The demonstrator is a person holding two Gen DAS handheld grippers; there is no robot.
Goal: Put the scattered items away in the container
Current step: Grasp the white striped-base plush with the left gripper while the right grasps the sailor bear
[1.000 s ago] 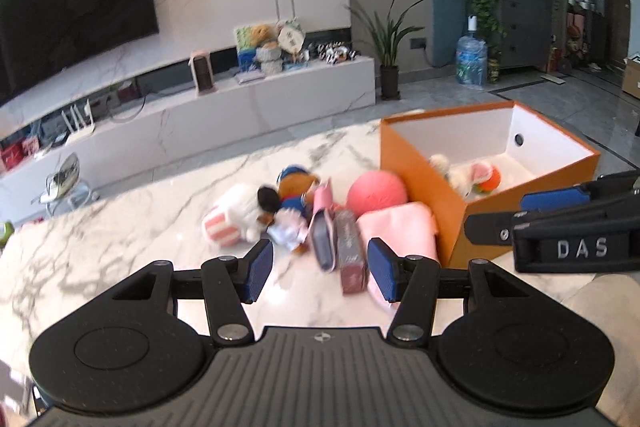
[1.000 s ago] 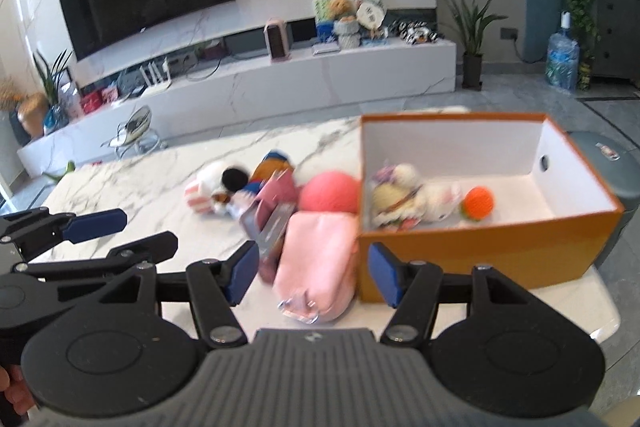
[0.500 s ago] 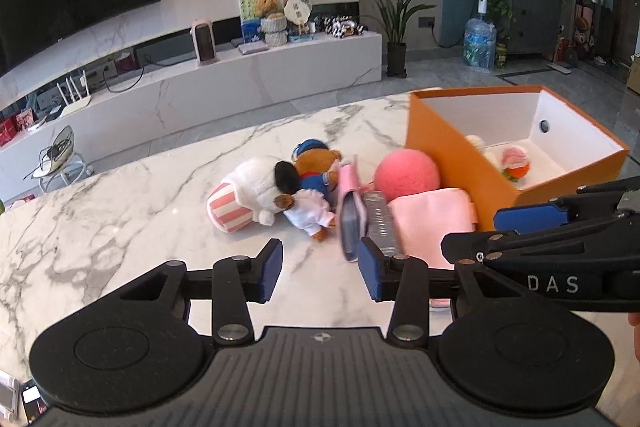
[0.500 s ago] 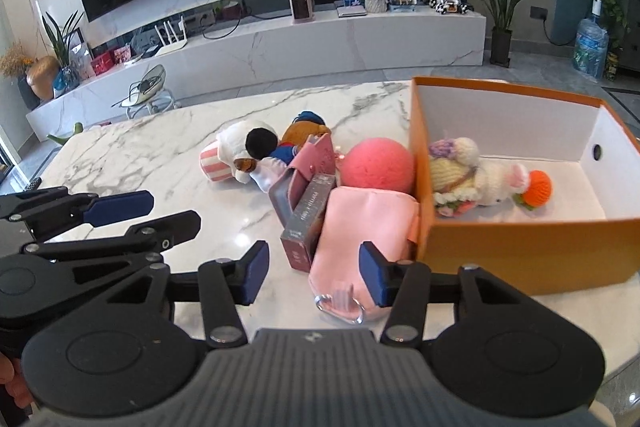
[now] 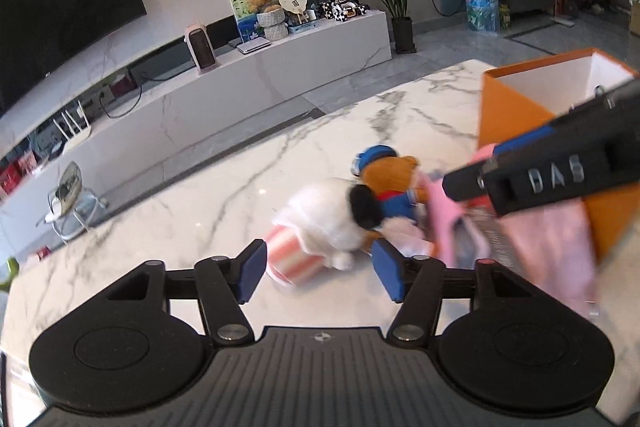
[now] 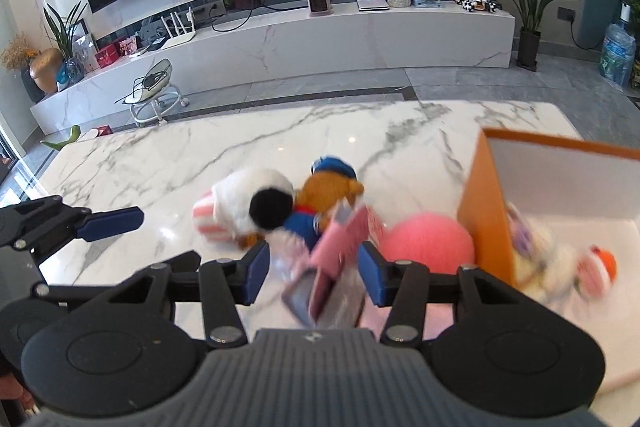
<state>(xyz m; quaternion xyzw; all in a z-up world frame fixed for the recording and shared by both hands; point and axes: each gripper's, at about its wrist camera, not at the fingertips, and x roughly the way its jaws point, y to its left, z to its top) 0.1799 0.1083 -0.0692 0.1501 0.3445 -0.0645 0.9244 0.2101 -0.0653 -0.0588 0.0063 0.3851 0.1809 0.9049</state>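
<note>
Barely started: knitted dolls [image 6: 560, 259] sit in the orange box [image 6: 486, 227]. Left claw [image 5: 316, 273], just opening, empty before the white plush [image 5: 332, 223]; right claw [image 6: 312, 275] open around the pink case [image 6: 340, 251].

We see our right gripper [image 6: 313, 274], jaws apart, framing a pink box [image 6: 340, 259] near the marble table's [image 6: 160, 163] front edge; the orange container [image 6: 486, 227] sits right.
</note>
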